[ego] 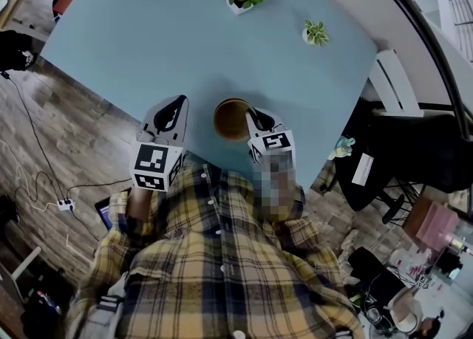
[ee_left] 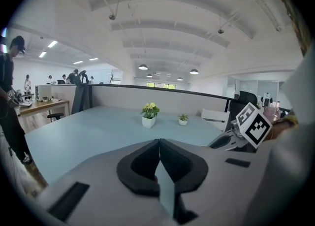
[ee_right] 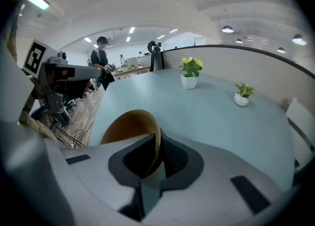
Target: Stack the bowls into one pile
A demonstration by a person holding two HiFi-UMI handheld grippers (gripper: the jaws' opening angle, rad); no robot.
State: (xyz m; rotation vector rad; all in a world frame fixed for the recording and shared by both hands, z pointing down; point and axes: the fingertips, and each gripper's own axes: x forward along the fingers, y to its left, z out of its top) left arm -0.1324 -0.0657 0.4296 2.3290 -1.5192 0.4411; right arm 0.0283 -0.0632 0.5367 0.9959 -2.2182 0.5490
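At frame centre, the right hand-held gripper pinches a brown bowl (by its rim); the left hand-held gripper is closed, empty.

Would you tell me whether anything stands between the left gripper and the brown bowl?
Nothing visible does: only bare table lies between the shut left gripper and the bowl, whose rim the right gripper clamps.
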